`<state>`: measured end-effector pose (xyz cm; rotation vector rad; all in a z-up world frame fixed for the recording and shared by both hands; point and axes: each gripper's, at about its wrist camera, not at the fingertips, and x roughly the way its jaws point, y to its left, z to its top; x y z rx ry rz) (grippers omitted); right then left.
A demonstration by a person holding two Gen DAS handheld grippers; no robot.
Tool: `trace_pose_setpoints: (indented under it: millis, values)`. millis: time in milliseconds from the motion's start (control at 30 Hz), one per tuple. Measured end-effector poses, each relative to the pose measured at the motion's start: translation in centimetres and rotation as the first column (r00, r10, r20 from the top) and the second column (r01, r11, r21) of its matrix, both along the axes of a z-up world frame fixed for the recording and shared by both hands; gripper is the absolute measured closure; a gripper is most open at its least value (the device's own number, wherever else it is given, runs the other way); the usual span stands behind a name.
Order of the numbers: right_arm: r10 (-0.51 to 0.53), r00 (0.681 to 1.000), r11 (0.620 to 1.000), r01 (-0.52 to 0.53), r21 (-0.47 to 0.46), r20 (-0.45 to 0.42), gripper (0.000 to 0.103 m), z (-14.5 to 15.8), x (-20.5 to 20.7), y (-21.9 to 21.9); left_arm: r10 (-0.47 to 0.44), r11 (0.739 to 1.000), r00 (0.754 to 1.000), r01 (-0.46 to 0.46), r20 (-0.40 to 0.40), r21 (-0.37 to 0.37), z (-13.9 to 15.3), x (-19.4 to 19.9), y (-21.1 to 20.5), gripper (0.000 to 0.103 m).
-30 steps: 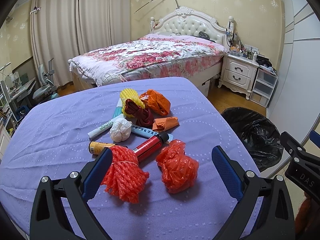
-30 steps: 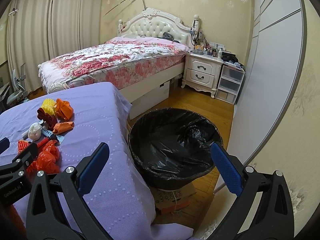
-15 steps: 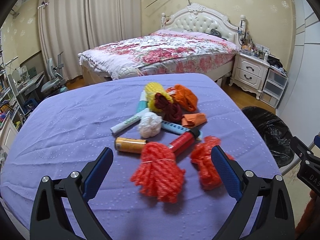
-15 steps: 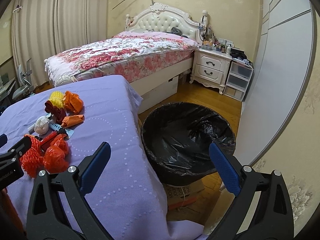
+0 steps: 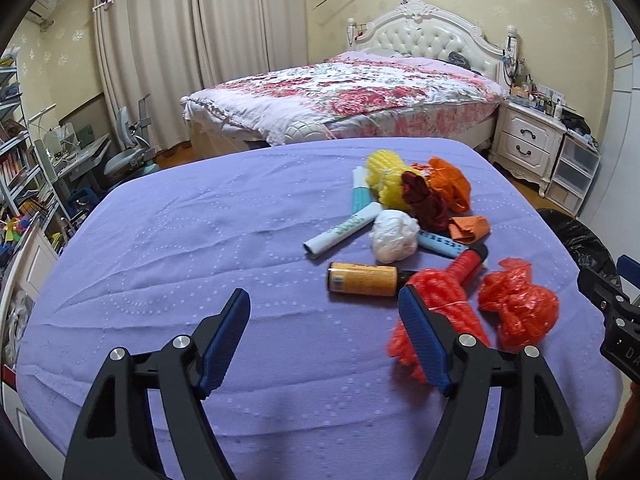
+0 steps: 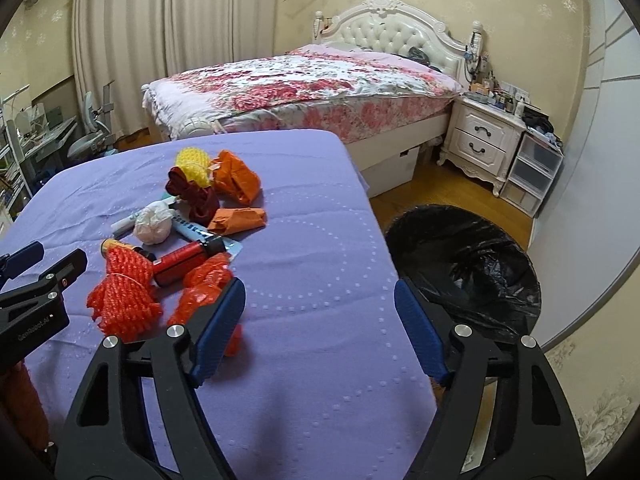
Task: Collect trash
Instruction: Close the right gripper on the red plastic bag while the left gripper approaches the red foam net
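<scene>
Domestic bedroom, lived in.
Double bed [image 5: 360, 92] with tufted white headboard [image 5: 432, 36] and floral quilt; white two-drawer nightstand [image 5: 528, 140] crowded with small items; floor-length curtains [image 5: 192, 48]; patterned wallpaper; wooden floor; desk [image 5: 76, 152] and bookshelves [image 5: 16, 152] at the left; purple-clothed table [image 5: 200, 240]; black-lined bin [image 6: 468, 268] on the floor beside it.

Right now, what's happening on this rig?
Trash collection, nothing grasped yet. Both jaws are open: the left hand-held gripper hovers over the purple table just left of the red foam net, and the right hand-held gripper sits beside the red plastic bag. The black-lined trash bin waits on the floor.
</scene>
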<state>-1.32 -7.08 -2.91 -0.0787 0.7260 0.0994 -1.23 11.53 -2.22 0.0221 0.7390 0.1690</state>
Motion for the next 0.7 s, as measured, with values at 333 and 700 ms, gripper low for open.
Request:
trace_pose_setpoints:
  millis: [333, 700]
  values:
    - [0.122, 0.991, 0.992, -0.123, -0.007, -0.061, 0.041, -1.0, 0.6, 4.7, 0.05, 0.999, 0.999, -0.05, -0.011, -0.021, -0.3, -1.1, 3.1, 0.024]
    - [0.16, 0.982, 0.987, -0.158, 0.024, -0.103, 0.069, -1.8, 0.3, 5.3, 0.021, 0.998, 1.0, -0.022, -0.017, -0.051, -0.3, -1.4, 2.2, 0.019]
